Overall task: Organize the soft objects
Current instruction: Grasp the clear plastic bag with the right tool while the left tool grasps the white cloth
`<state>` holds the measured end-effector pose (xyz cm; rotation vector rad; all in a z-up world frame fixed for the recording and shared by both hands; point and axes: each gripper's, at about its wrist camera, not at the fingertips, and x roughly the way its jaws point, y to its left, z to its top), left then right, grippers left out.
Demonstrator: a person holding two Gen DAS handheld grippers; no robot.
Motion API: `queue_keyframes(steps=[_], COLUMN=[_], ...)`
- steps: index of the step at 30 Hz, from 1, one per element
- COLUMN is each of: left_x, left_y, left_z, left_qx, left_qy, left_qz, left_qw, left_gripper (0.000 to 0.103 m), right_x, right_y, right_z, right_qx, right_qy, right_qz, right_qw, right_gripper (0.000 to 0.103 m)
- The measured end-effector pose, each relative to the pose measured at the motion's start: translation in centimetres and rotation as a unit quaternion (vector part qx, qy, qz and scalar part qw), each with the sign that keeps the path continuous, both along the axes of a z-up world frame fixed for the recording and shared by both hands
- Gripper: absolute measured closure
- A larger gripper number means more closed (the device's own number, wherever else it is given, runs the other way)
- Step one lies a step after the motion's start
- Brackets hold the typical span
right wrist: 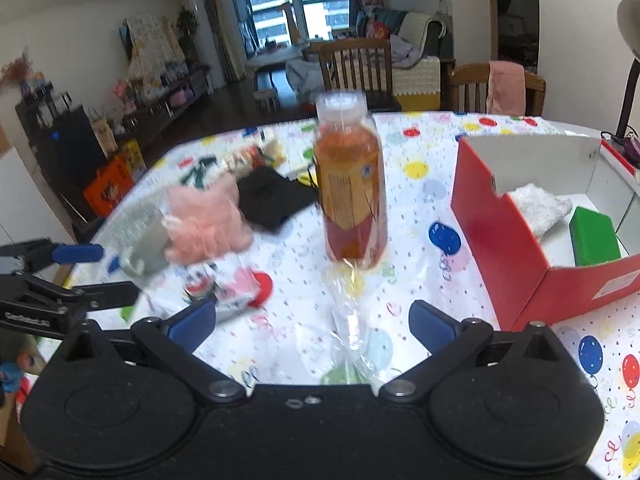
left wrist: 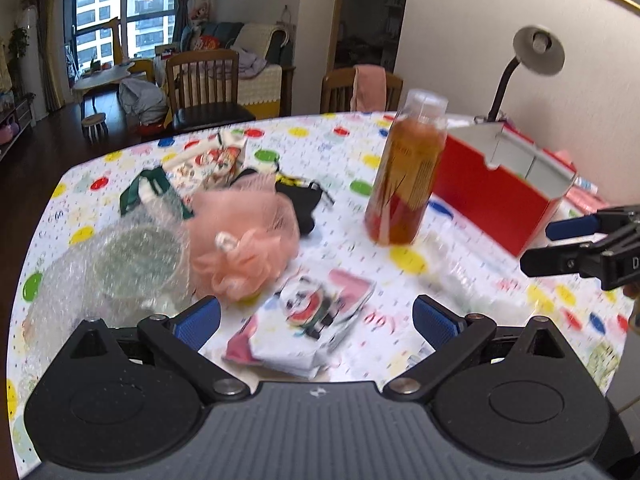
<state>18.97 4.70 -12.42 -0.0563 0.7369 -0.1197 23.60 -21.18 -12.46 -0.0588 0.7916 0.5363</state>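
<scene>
On the balloon-print table (right wrist: 420, 216), the red box (right wrist: 496, 240) at right holds two soft things while a pink pouf (left wrist: 244, 236), black cloth (right wrist: 272, 200) and packets wait left, with the left gripper (left wrist: 316, 320) and right gripper (right wrist: 312, 324) both wide apart, empty.

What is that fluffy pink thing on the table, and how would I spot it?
Start at the tall amber drink bottle standing mid-table on the balloon-print tablecloth. Left of it lies a heap of soft things; the pink mesh bath pouf sits between a black cloth and crinkly clear bubble wrap. It alone is peach-pink and ruffled.
</scene>
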Motion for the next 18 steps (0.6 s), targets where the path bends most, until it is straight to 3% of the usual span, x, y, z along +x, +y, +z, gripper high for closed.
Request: queue_keyframes(steps=[10,18], left_x=[-0.9,-1.5], left_y=[1.4,1.0], left_z=[-4.0,-6.9], left_qx=[0.003,0.033], left_qy=[0.044,0.077], left_qz=[0.021,0.028], left_qw=[0.9988,0.9961], left_gripper=[0.000,0.000], right_x=[1.5,2.8], right_y=[1.4,2.4], right_z=[-3.7,-6.1], right_qx=[-0.051,-0.075], right_qy=[0.022,0.043], right_qz=[0.020,0.034], right_qw=[0.998,0.996], right_gripper=[0.000,0.004])
